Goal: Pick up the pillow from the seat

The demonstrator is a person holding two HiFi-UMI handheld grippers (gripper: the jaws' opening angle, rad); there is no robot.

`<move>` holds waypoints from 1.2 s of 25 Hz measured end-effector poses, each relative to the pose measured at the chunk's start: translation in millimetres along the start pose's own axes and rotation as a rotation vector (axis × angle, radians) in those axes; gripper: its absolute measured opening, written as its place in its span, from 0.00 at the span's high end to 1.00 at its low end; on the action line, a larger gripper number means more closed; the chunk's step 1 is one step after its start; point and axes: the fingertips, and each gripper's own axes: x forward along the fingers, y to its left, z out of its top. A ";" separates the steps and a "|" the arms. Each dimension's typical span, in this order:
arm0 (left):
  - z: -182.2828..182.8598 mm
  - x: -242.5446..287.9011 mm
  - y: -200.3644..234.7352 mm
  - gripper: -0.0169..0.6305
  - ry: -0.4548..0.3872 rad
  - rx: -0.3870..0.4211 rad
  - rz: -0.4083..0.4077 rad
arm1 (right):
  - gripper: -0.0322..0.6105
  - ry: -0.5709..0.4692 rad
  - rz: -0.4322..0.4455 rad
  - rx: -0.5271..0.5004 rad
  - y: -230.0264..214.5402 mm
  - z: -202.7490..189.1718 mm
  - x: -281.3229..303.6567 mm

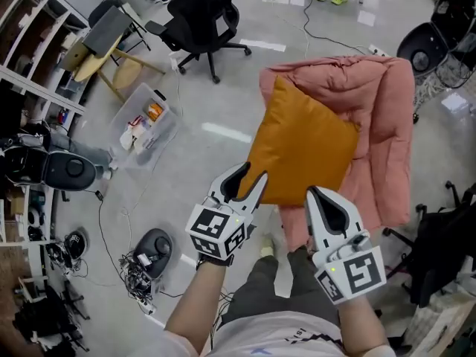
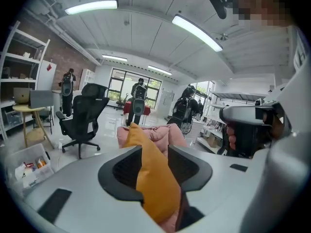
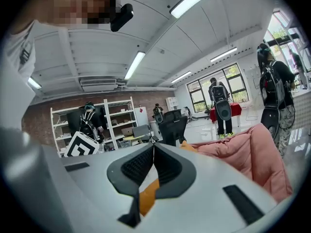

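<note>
An orange pillow [image 1: 301,147] tilts over a pink padded seat [image 1: 387,110]. My left gripper [image 1: 253,173] is at the pillow's lower left edge. In the left gripper view the pillow [image 2: 150,178] fills the gap between the jaws of the left gripper [image 2: 154,149], both pads against it, with the seat [image 2: 160,132] behind. My right gripper [image 1: 312,193] is at the pillow's lower right edge. The right gripper view shows the right gripper [image 3: 153,144] with its tips together, a strip of the pillow [image 3: 148,195] pinched below them and the seat [image 3: 243,154] to the right.
A black office chair [image 1: 204,21] stands beyond the seat, another black chair [image 1: 428,43] at far right. A clear plastic bin [image 1: 145,129] lies on the floor to the left. Cables and a black device [image 1: 152,251] sit near my feet. Shelves [image 1: 30,50] line the left side.
</note>
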 end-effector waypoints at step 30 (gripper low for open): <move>-129.6 115.1 86.6 0.36 0.320 -0.133 -0.125 | 0.93 0.074 -0.198 0.045 -23.0 -84.9 25.6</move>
